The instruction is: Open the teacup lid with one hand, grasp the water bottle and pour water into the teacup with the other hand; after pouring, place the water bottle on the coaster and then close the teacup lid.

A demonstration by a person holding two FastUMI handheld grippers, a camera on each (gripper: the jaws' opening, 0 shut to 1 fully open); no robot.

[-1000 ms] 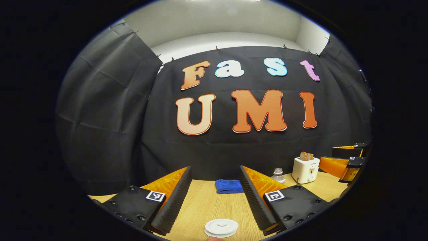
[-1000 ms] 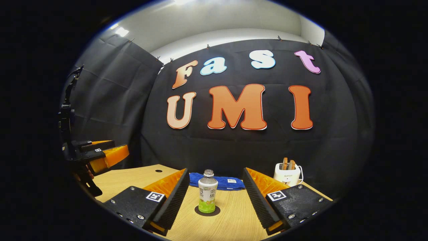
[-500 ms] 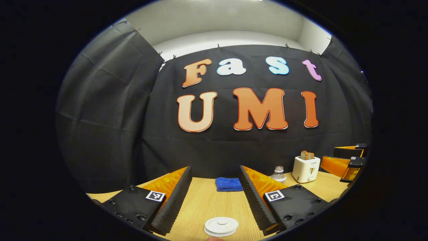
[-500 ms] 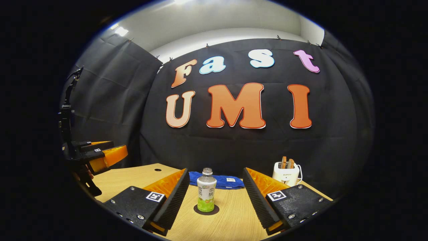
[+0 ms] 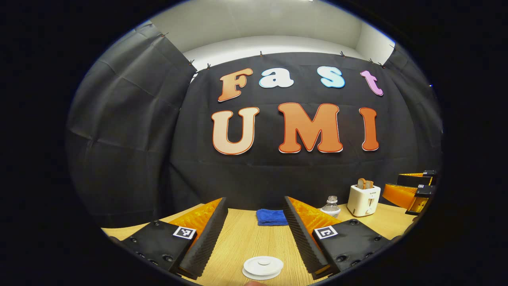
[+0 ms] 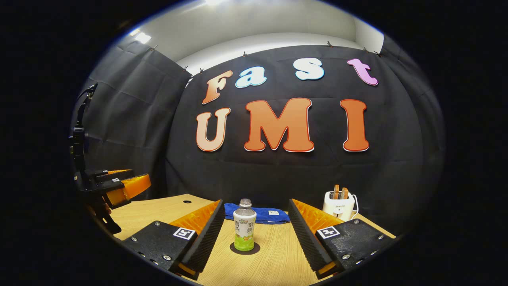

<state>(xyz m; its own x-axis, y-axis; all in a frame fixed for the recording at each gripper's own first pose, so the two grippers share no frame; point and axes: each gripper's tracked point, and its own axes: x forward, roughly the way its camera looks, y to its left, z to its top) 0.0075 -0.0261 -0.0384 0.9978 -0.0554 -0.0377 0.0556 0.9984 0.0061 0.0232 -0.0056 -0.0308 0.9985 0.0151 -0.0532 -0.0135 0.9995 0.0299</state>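
The white teacup lid (image 5: pixel 262 266) with its small knob lies low between the fingers of my open left gripper (image 5: pixel 254 204); what is under it is cut off at the view's edge. In the right gripper view, the water bottle (image 6: pixel 244 226), clear with a green and white label, stands upright on a dark round coaster (image 6: pixel 254 250). My right gripper (image 6: pixel 256 203) is open, with the bottle ahead between its fingers and touching neither. The bottle's top (image 5: pixel 330 204) also peeks out behind my left gripper's right finger.
A folded blue cloth (image 6: pixel 264 215) lies at the back of the wooden table (image 6: pixel 278 258). A white toaster (image 6: pixel 338 204) with bread slices stands at the back right. The other gripper (image 6: pixel 119 184) hangs at the far left above the table.
Both views have drifted only slightly. The lid, bottle and coaster stay in place, and both grippers stay open.
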